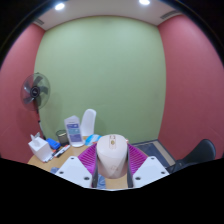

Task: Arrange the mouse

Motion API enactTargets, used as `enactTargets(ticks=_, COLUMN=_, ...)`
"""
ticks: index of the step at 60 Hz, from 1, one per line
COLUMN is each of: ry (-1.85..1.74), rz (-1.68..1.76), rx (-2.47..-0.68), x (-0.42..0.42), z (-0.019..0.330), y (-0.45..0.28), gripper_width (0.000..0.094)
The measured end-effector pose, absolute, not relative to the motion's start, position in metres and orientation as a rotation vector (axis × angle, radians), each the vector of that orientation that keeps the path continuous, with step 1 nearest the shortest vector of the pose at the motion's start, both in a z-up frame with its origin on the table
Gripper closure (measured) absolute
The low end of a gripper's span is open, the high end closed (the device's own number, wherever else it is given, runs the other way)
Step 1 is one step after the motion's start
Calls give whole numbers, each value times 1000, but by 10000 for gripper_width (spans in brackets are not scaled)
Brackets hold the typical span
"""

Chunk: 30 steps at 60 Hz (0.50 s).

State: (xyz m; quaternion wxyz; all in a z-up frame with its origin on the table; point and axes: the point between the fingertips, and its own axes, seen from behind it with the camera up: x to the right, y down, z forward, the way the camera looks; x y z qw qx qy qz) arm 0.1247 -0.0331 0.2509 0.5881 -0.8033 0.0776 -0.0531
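Room first: green back wall (105, 75), red side walls (190, 85), ceiling lights. Standing fan (36, 92) is near the left wall, well beyond the fingers.

Desk (150, 150) runs below, wood-toned, with clutter at the far left: a white upright object (89, 124), a blue-and-white box-like item (74, 131), a small white item with blue on it (40, 146) nearer the edge. I cannot tell what any of these are. A dark shape (203, 150) sits off to the right; unclear too.

Gripper (112, 170) is low over the desk. Mouse (112, 157), beige/pinkish, sits between the pink pads (88, 160), nose pointing away. Pads look in contact with both flanks, so I judge the jaws pinching the mouse, not spread. Whether it is lifted or resting on the desk is hidden by the fingers.

Risks, as judgement only:
- Mouse shell is rounded and smooth, so grip on curved flanks is marginal. A quick swing or tilt could make it squirt forward out of the pads.
- Grip appears to sit toward the rear half, so nose may droop and rotate in the pads, ending up skewed on placement.
- Travel leftward puts it near the clutter; a low pass could knock the upright white object.
- Releasing above the surface would drop it and let it skid.
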Motion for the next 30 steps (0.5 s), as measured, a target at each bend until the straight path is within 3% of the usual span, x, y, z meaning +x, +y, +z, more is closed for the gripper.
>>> enactTargets(ticks=4, ry=121, rz=-61, rx=-1916, x=71, z=222, y=-23, gripper_width=554)
enactTargets(ticks=18, ry=16, rz=35, rx=-2180, x=-43, z=51, y=-24, gripper_width=533)
enactTargets(ticks=24, ry=3, rz=32, rx=-2232, x=-56, z=12, y=-28, gripper_width=491)
enactTargets(ticks=30, ry=4, rz=42, rx=-2283, x=-62, z=-5, y=-35, gripper_width=395)
